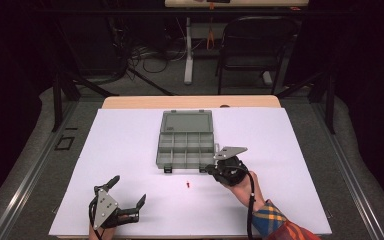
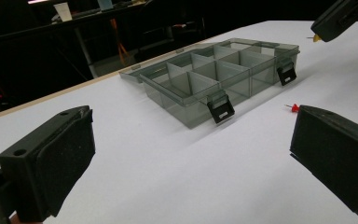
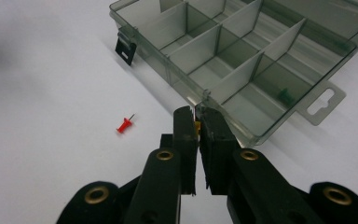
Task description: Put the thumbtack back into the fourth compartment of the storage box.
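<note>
Right tongs (image 3: 197,122) pinch a yellow pushpin (image 3: 196,126) beside the organizer box (image 3: 261,135); left tongs (image 2: 191,154) gape empty.

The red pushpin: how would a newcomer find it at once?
Start at the grey compartment box, lid open, on the white table. On the bare surface just before its latched front edge lies the red pushpin, alone between both tongs; the right tongs pinch a yellow one.

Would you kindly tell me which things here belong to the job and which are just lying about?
Job:
- small yellow push pin, clamped in the right gripper
- open grey plastic compartment box
- red push pin on the white table

Lying about:
- black chair
- floor cables
</note>
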A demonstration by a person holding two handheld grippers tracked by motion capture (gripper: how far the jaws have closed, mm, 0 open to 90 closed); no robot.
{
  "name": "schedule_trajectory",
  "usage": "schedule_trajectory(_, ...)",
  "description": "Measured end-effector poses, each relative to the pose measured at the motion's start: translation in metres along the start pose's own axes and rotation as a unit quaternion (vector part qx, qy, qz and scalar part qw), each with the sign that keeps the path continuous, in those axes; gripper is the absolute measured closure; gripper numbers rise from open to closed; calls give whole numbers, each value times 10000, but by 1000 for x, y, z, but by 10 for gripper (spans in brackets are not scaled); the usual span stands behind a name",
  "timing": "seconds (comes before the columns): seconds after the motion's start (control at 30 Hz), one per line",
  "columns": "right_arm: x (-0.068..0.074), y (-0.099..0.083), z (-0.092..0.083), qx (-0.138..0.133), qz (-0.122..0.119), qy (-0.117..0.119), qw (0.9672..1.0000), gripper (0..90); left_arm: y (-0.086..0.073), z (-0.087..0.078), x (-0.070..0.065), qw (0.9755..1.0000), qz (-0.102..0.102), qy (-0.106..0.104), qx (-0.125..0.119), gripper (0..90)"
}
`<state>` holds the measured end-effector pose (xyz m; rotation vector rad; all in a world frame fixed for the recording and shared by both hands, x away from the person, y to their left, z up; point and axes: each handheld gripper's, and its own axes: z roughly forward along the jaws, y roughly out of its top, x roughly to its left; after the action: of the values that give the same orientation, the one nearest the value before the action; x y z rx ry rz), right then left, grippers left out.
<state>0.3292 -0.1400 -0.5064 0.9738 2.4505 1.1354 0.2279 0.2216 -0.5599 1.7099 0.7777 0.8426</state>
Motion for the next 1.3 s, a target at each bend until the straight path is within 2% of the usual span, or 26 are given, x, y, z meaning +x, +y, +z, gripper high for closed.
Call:
schedule_trajectory(0.77, -19, 27, -8, -182, -78, -291, 9994, 855, 0, 0, 0, 10000, 11, -3, -1, 0)
schedule_trajectory(1.3, -37, 46, 8, -48, -47, -469, 9989, 855, 0, 0, 0, 10000, 13, -7, 0, 0)
